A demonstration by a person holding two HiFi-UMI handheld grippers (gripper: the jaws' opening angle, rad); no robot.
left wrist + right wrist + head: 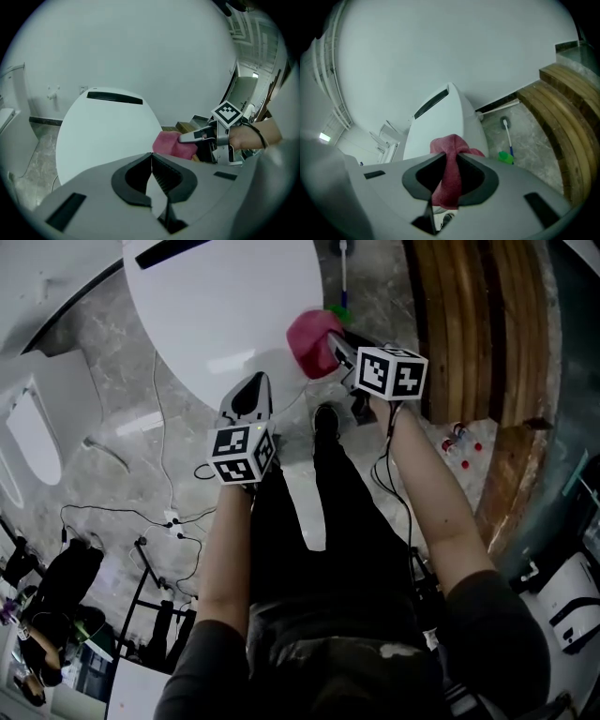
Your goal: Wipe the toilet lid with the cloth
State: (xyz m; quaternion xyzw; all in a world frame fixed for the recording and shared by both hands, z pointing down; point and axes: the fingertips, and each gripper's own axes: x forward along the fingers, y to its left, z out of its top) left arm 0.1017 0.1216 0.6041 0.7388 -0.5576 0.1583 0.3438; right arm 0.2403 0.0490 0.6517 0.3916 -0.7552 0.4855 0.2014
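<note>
The white toilet lid point(225, 306) is closed and fills the top middle of the head view; it also shows ahead in the left gripper view point(108, 136) and the right gripper view point(436, 126). A pink-red cloth point(312, 341) hangs bunched at the lid's right front edge, and my right gripper point(339, 348) is shut on it. The cloth point(449, 173) runs down between the right jaws. My left gripper point(251, 397) is shut and holds nothing, at the lid's front edge. In the left gripper view the cloth point(172, 143) sits to its right.
A toilet brush with a green base point(506, 154) lies on the marble floor right of the toilet. Curved wooden steps point(469, 334) rise on the right. Cables point(178, 512) trail on the floor at left, beside another white fixture point(37, 427).
</note>
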